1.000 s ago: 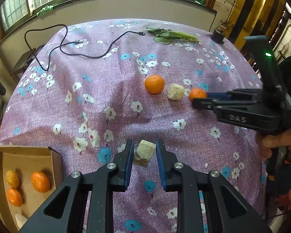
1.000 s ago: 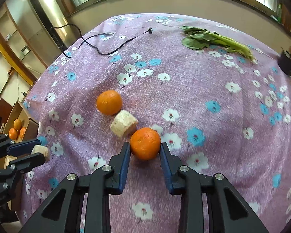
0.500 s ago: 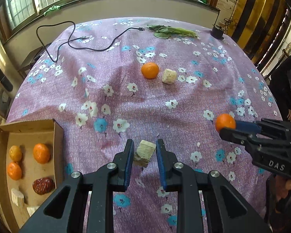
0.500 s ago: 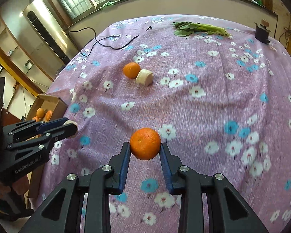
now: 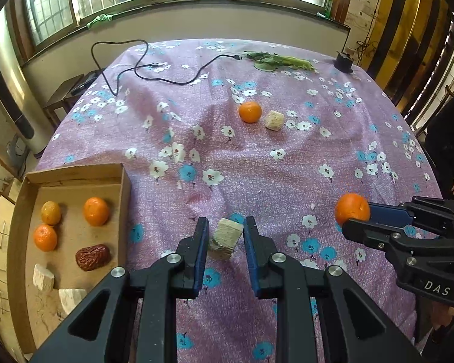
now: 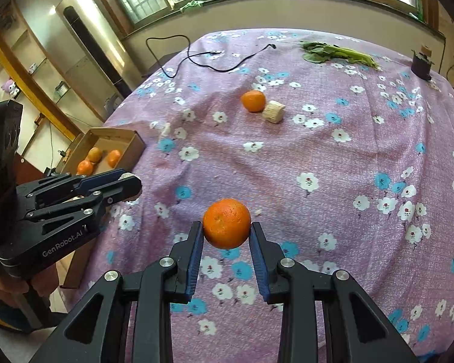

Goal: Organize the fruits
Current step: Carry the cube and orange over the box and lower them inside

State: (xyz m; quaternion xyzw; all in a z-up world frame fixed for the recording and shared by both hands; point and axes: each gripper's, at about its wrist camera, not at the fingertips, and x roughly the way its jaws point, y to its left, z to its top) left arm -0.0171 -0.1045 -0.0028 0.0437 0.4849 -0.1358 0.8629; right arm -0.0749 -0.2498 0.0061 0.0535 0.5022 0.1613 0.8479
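My left gripper (image 5: 226, 236) is shut on a pale cut fruit chunk (image 5: 225, 237), held above the purple flowered tablecloth (image 5: 257, 166). My right gripper (image 6: 227, 233) is shut on an orange (image 6: 226, 223), also off the cloth; the same orange (image 5: 352, 208) shows at the right of the left wrist view. A cardboard box (image 5: 18, 211) at the lower left holds three oranges (image 5: 96, 210), a red date (image 5: 92, 256) and pale chunks (image 5: 43, 276). Farther back on the cloth lie another orange (image 5: 250, 111) and a pale chunk (image 5: 274, 120) side by side.
A black cable (image 5: 154, 71) snakes over the far left of the table. Green leaves (image 5: 280, 60) and a small dark pot (image 5: 343, 60) sit at the far edge. A person's dark sleeve (image 5: 448, 139) is at the right. The left gripper's body (image 6: 60, 208) stands beside the box (image 6: 106, 139).
Both grippers have drawn back toward the near edge and risen with their loads. The box has come fully into the left wrist view. The orange and chunk on the cloth now look farther away.
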